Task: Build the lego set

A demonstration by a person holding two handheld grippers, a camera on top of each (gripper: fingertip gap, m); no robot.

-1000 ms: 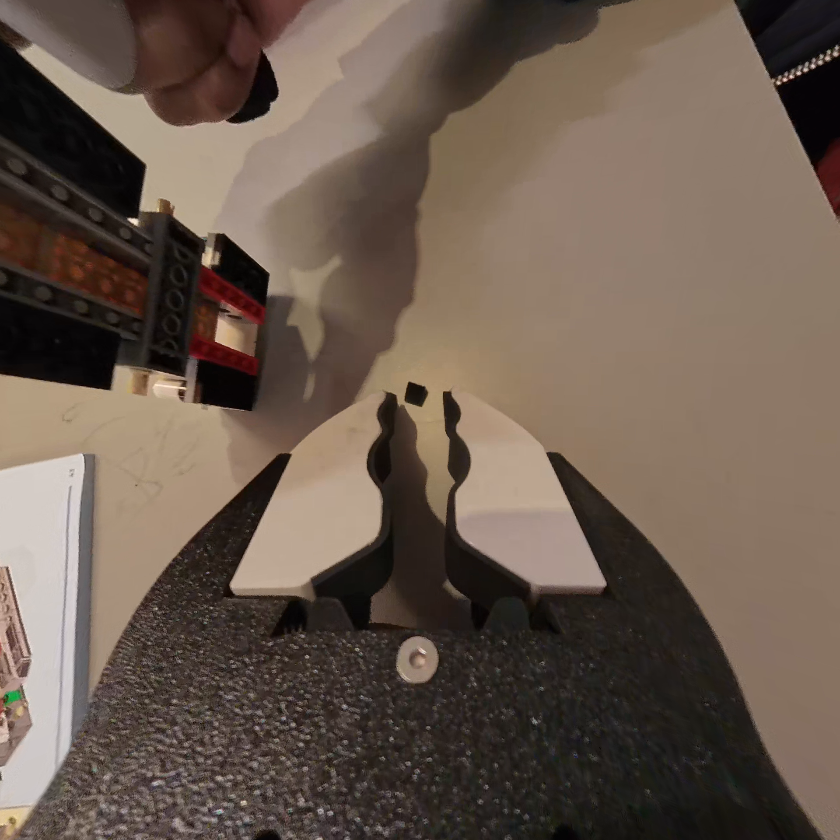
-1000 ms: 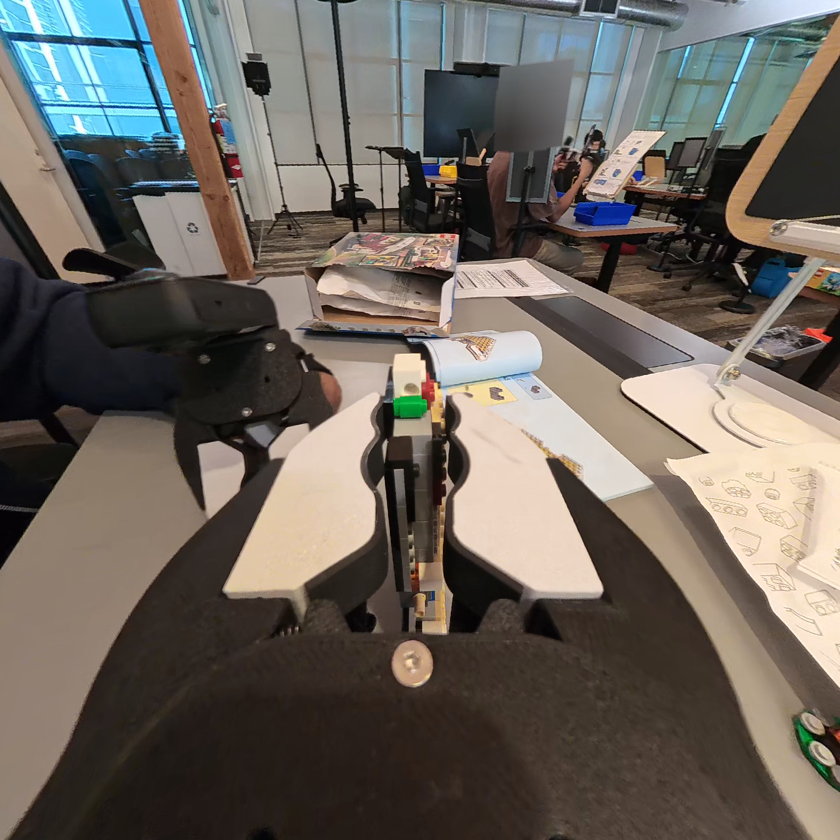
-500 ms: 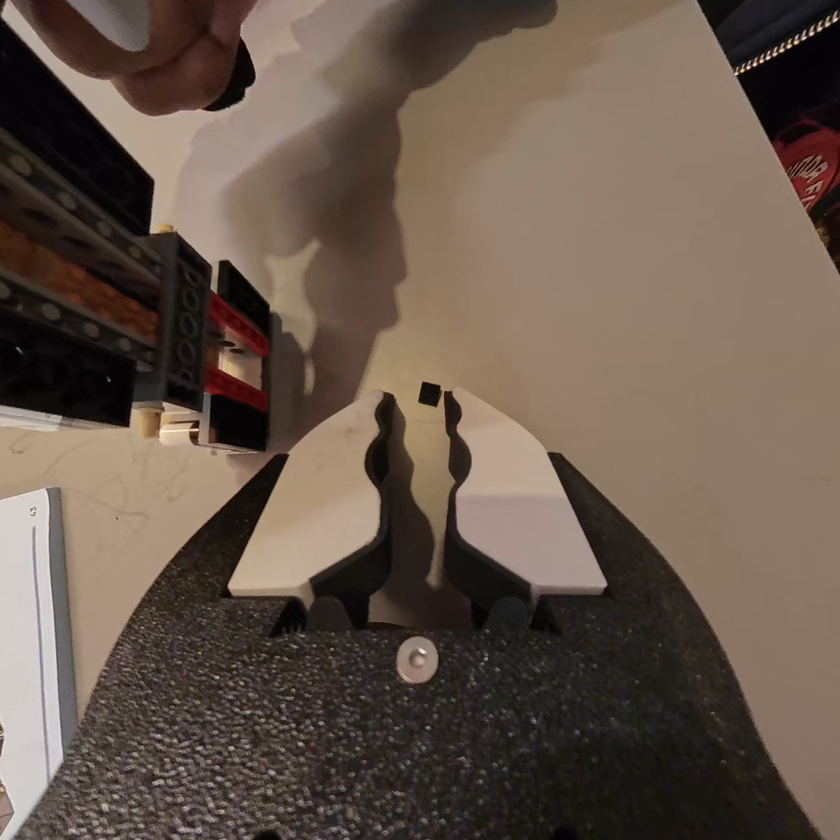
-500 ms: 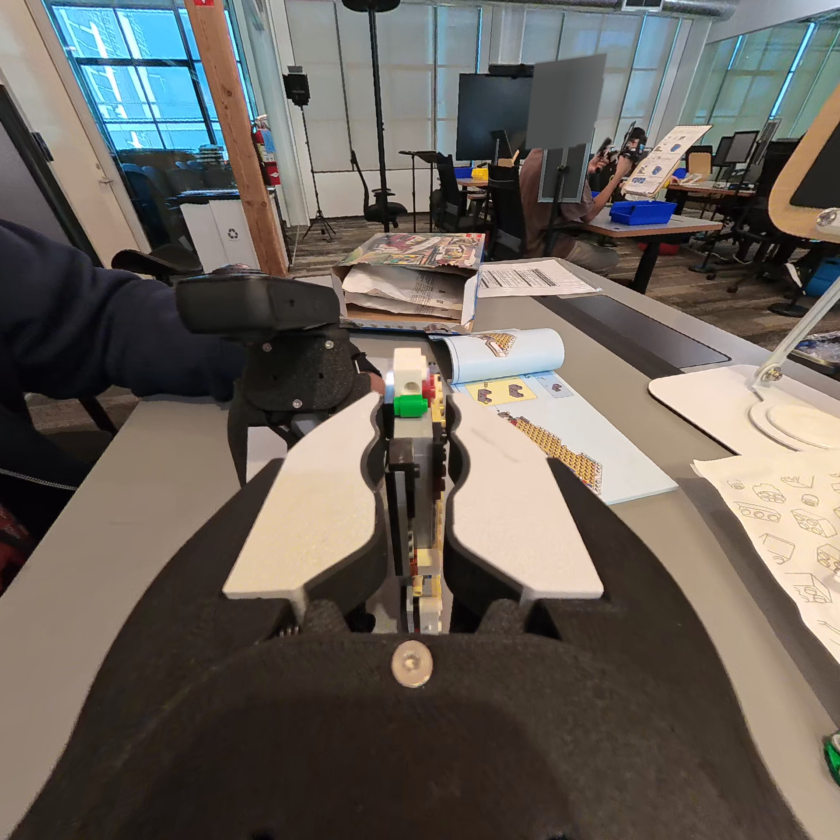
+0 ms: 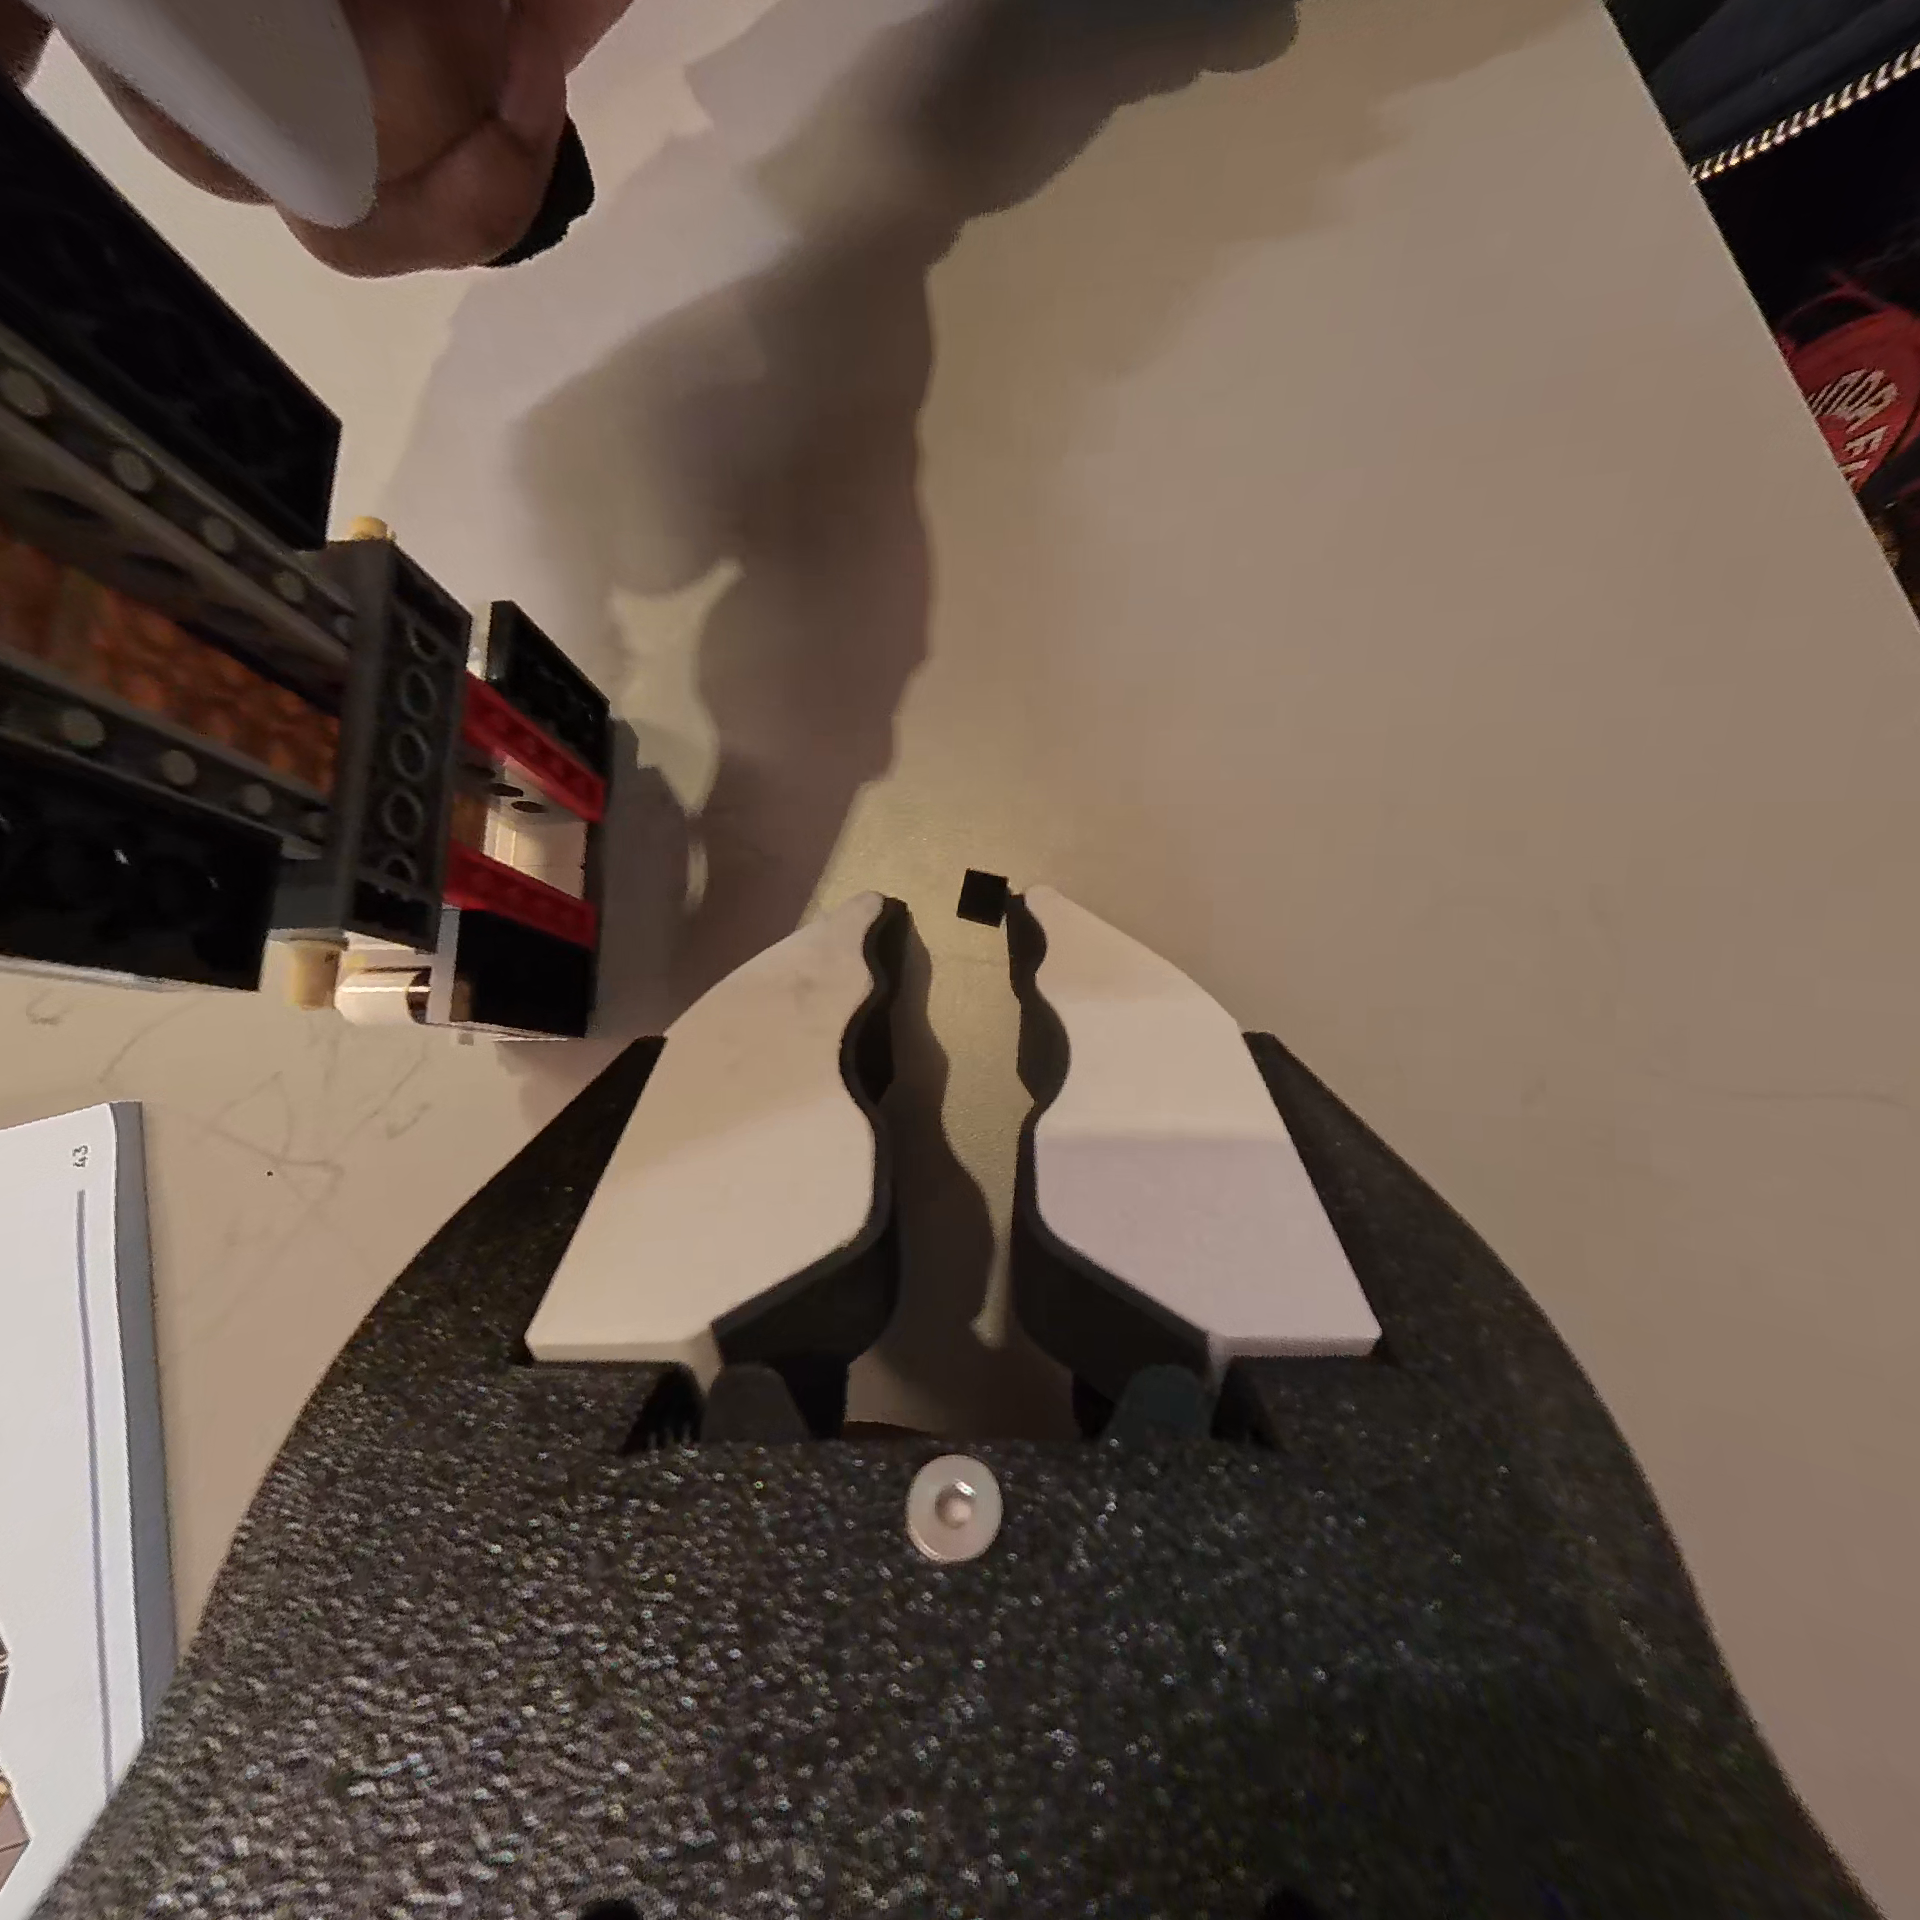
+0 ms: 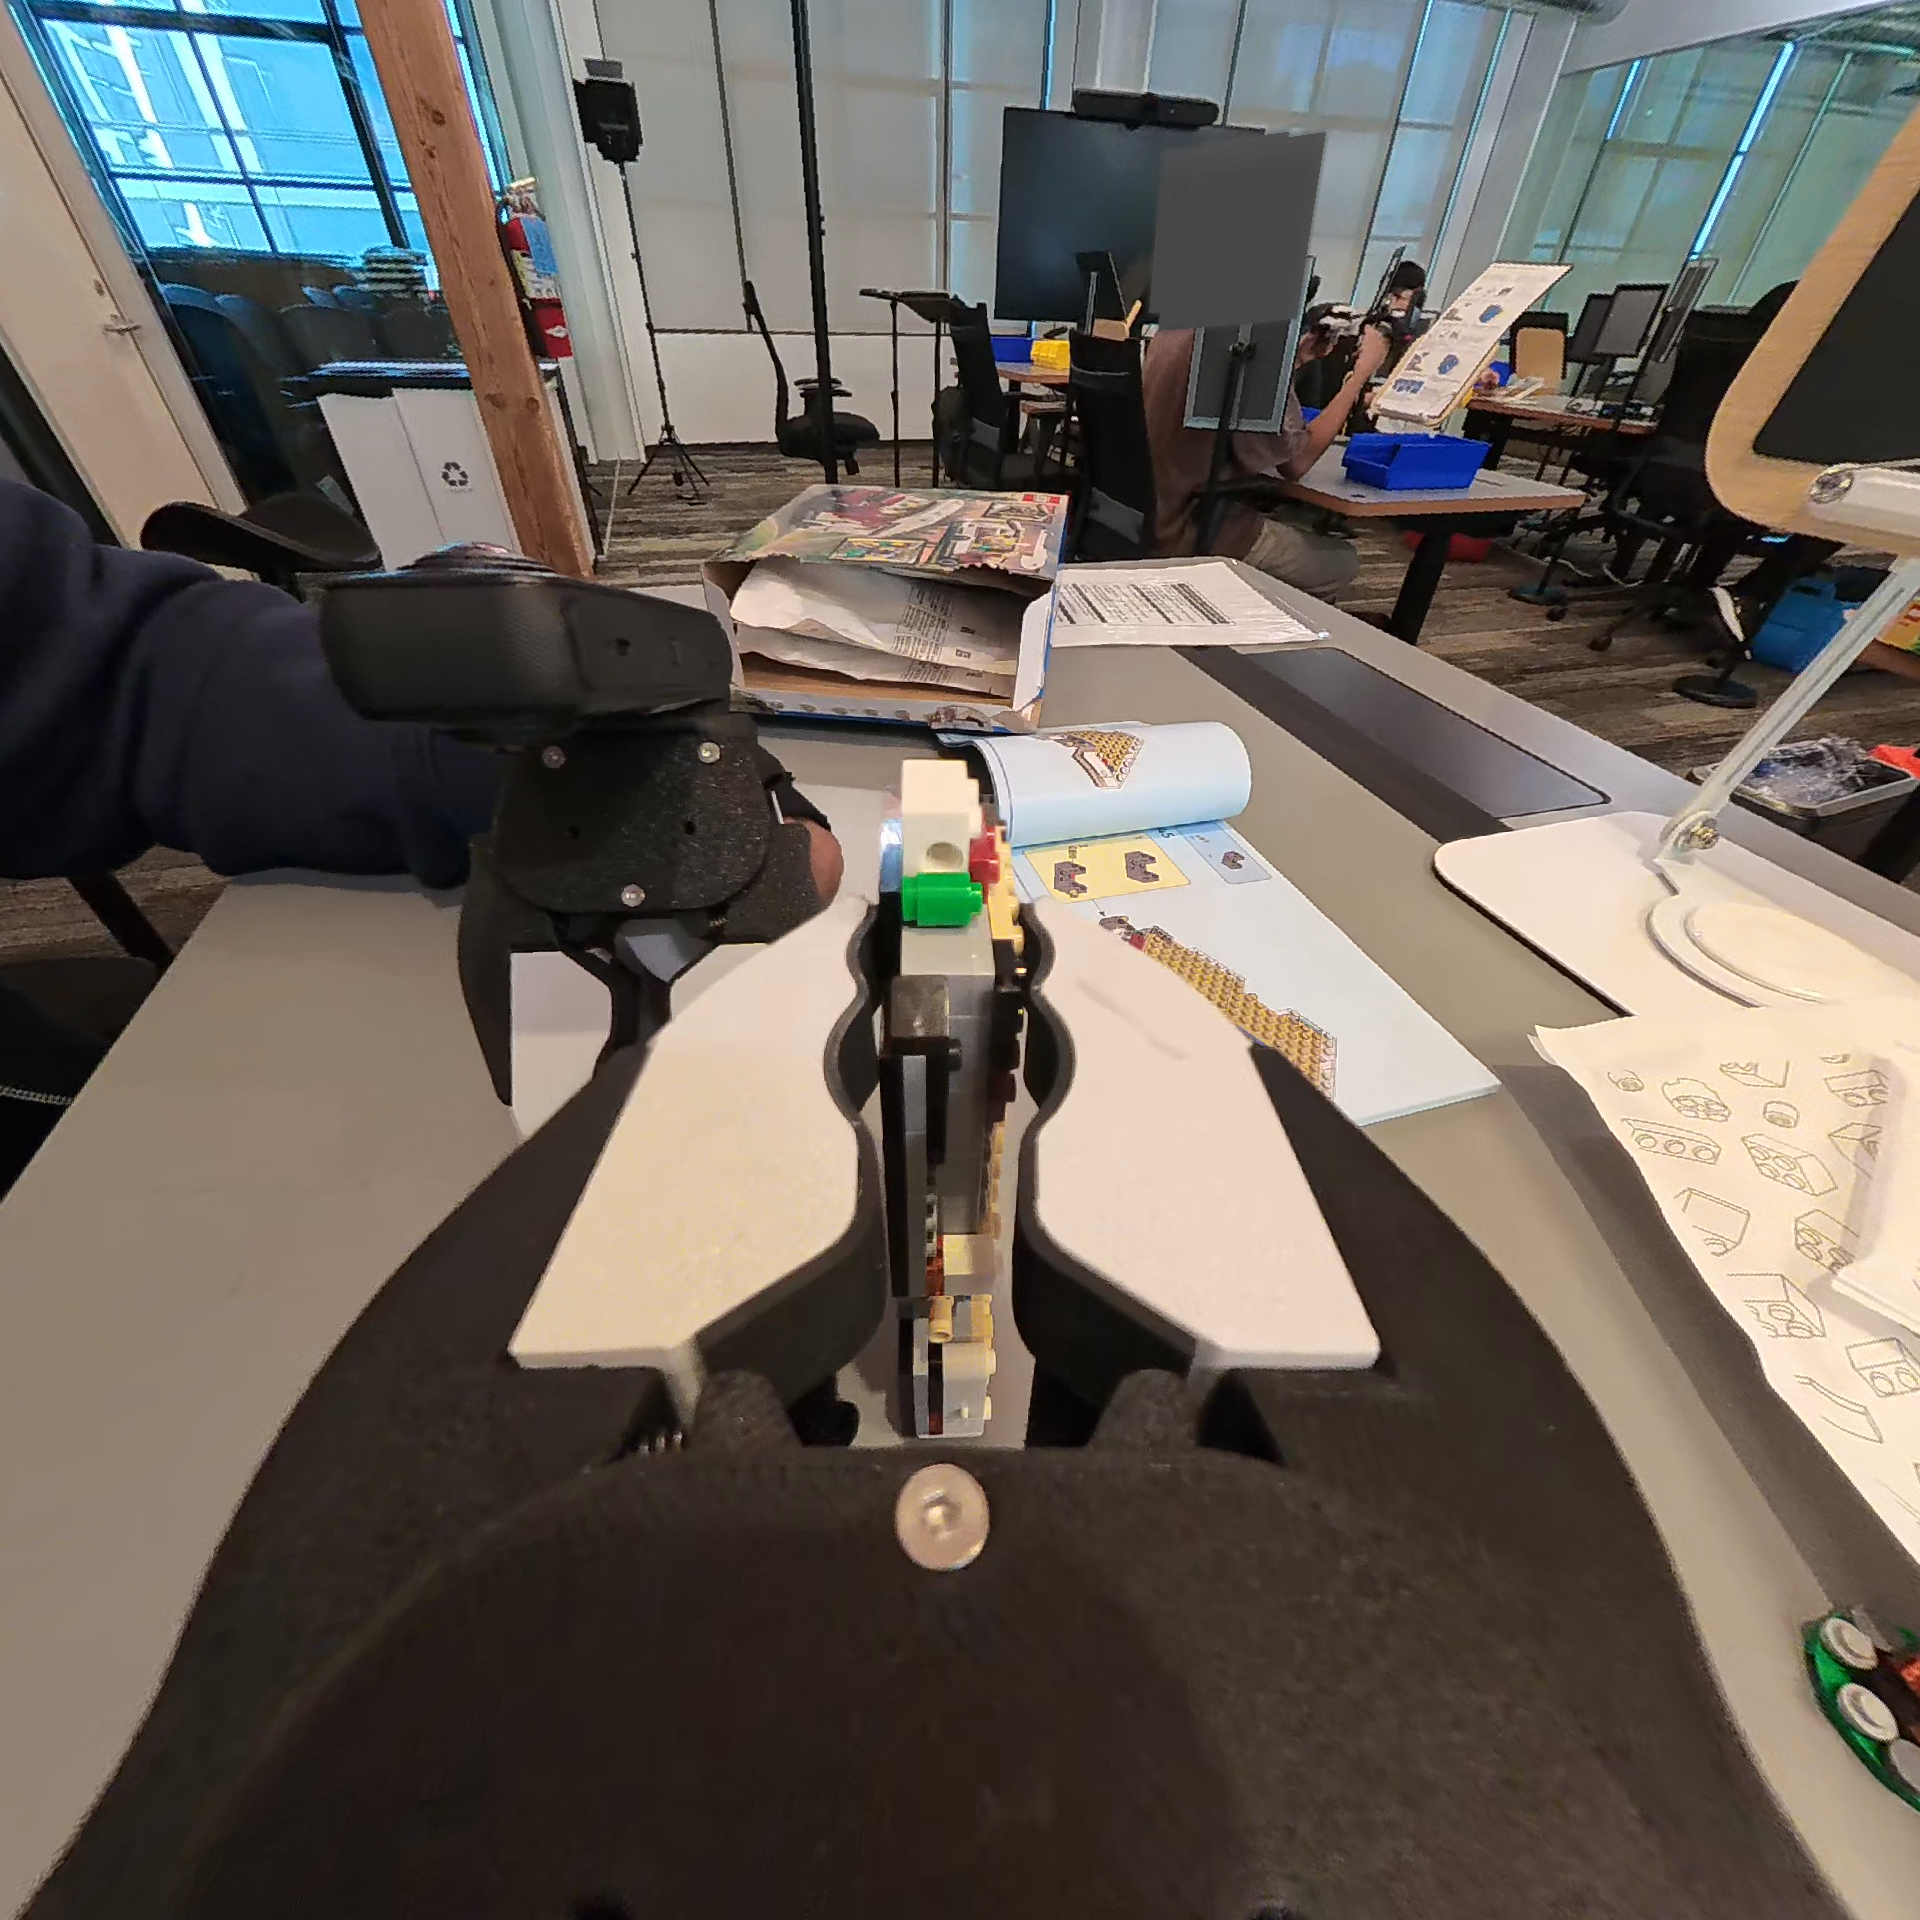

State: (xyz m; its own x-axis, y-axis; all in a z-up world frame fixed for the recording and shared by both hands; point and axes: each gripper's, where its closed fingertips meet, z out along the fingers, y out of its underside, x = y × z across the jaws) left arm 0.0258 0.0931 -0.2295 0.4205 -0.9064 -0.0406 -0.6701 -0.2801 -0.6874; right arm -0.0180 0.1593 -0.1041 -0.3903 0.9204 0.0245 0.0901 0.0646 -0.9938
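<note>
The left tongs (image 5: 961, 914) point down at the pale table (image 5: 1351, 623) with their jaws set narrowly apart and nothing clamped between them. A tiny black cube (image 5: 983, 895) lies on the table right at the tips, close against the right-hand fingertip (image 5: 1023, 925) and clear of the other one (whether it actually touches that tip is hard to tell). To the left of these tongs sits the brick model (image 5: 208, 727), black and dark grey with red strips and a brown band, and near the lower left edge lies a corner of a booklet page (image 5: 62, 1455). A hand (image 5: 436, 135) shows at the top left.

The right tongs (image 6: 943, 935) are closed on that same brick model (image 6: 940, 1091), held edge-on between the two pads, which press on its sides; a white block and a green stud stick out past the tips. Just left of it the left tongs (image 6: 582, 997) hang over the grey table (image 6: 260, 1091), held by an arm in a dark sleeve (image 6: 156, 707). To the right lie an open instruction booklet (image 6: 1195, 914), a sheet of brick drawings (image 6: 1745, 1164) and a white lamp base (image 6: 1621, 914); behind stands an opened cardboard box (image 6: 894, 613).
</note>
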